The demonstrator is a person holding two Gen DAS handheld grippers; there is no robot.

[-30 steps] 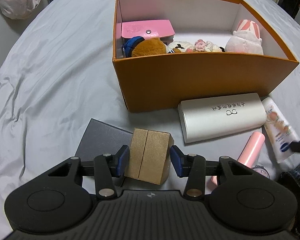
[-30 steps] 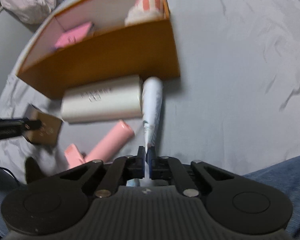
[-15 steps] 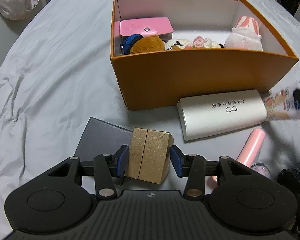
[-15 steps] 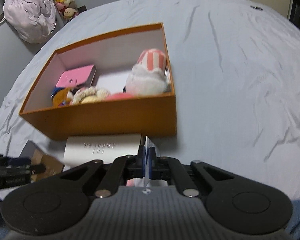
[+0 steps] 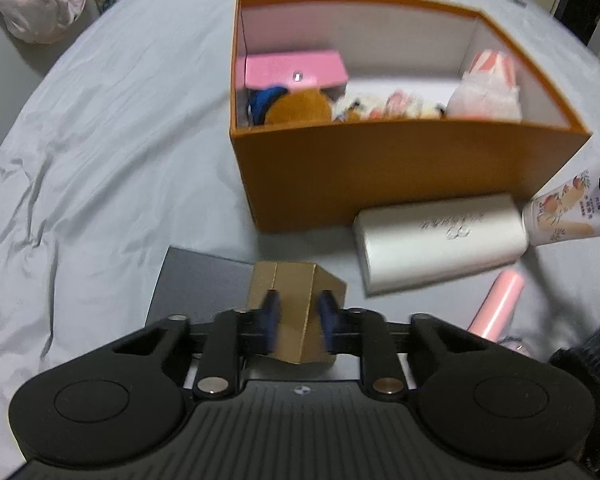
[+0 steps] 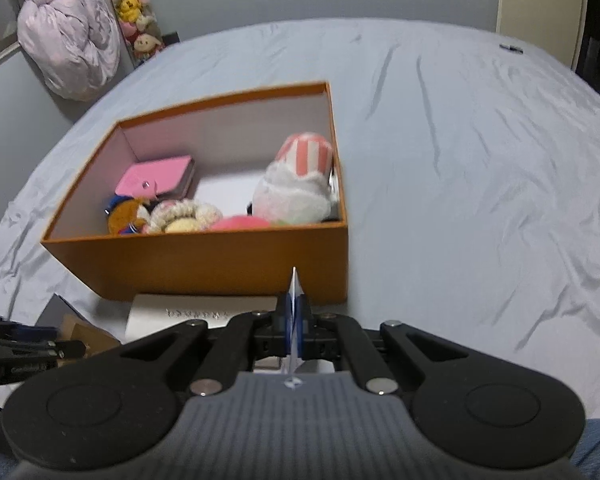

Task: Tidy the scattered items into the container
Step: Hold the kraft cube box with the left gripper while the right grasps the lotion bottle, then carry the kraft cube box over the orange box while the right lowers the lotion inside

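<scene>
An orange box (image 5: 400, 172) stands on the grey bed, holding a pink wallet (image 5: 296, 70), plush toys and a striped plush (image 5: 488, 84). My left gripper (image 5: 298, 316) is shut on a small gold box (image 5: 296, 312) that sits partly over a dark flat box (image 5: 196, 284). My right gripper (image 6: 294, 312) is shut on the flat end of a white cream tube (image 6: 295, 284), held up in the air before the orange box (image 6: 204, 264); the tube also shows at the right edge of the left wrist view (image 5: 568, 212).
A white case (image 5: 440, 240) lies against the orange box's front, with a pink cylinder (image 5: 496, 304) to its right. A lilac bundle (image 6: 72, 60) and plush toys are at the far left. The grey sheet (image 6: 480, 184) stretches right of the box.
My left gripper has closed in on the gold box and tipped it. My right gripper has lifted the cream tube off the bed and raised it toward the orange box.
</scene>
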